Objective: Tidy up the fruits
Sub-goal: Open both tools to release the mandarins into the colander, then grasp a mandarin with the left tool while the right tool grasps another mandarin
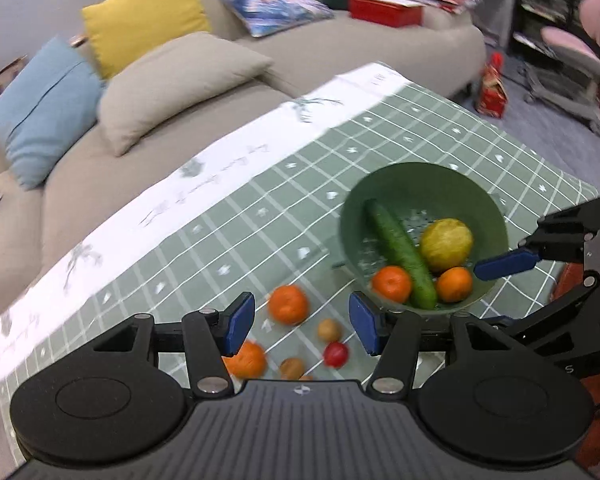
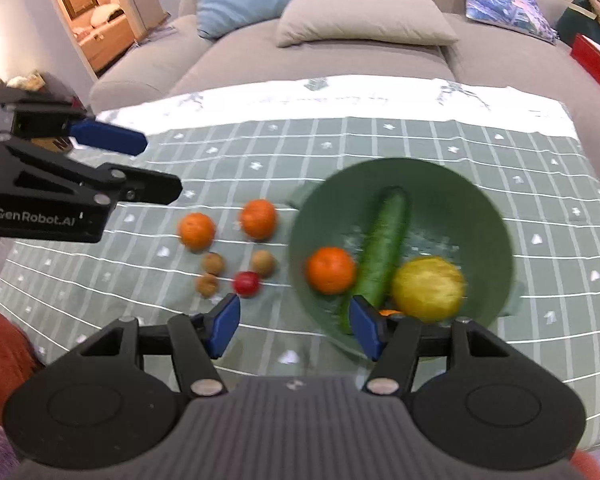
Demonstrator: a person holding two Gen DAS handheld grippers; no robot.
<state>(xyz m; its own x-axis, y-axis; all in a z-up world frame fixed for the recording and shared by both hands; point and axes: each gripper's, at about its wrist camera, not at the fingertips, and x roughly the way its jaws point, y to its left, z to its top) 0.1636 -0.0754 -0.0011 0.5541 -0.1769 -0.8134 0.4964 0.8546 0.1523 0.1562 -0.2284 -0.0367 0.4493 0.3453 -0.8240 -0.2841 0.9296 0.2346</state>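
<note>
Round orange tangerines (image 1: 287,304) and small brown nuts (image 1: 329,329) are seen on the checked green tablecloth (image 1: 236,232), just beyond the empty, spread-open left gripper (image 1: 302,326); the right gripper (image 2: 294,326), likewise spread and empty, is held at the near rim of the green plastic bowl (image 2: 480,204).

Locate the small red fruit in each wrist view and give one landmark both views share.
Left wrist: small red fruit low centre, on the cloth between the left tongs' fingers.
Right wrist: small red fruit left of centre, just left of the green bowl.
Shared landmark: the cucumber lying in the bowl.

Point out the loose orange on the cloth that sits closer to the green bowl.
It is the orange on the right of the pair, just left of the green bowl. The other orange lies farther left, nearer the left gripper.
</note>
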